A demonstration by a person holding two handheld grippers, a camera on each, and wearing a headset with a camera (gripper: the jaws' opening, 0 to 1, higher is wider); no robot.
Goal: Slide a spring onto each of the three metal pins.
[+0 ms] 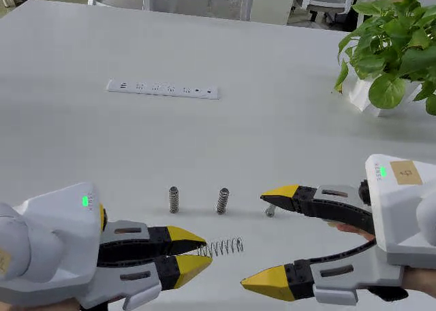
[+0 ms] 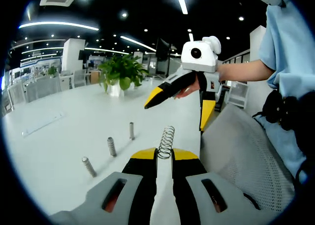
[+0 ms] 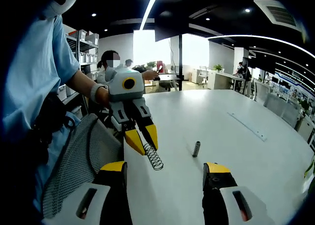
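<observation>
My left gripper (image 1: 194, 253) is shut on one end of a loose spring (image 1: 225, 246), which sticks out level over the table toward the right. The left gripper view has that spring (image 2: 166, 142) standing up between my closed yellow tips (image 2: 165, 153). Two upright pins carry springs (image 1: 174, 199) (image 1: 223, 201). A bare pin (image 1: 270, 210) stands right of them, just under the upper jaw of my right gripper (image 1: 269, 236). The right gripper is open and holds nothing. In the right gripper view the left gripper (image 3: 142, 139) and its spring (image 3: 153, 157) hang ahead of my spread jaws (image 3: 165, 168).
A white power strip (image 1: 163, 89) lies further back on the grey table. A potted green plant (image 1: 392, 52) stands at the far right. A mesh chair (image 2: 246, 156) sits at the table's near edge beside the person.
</observation>
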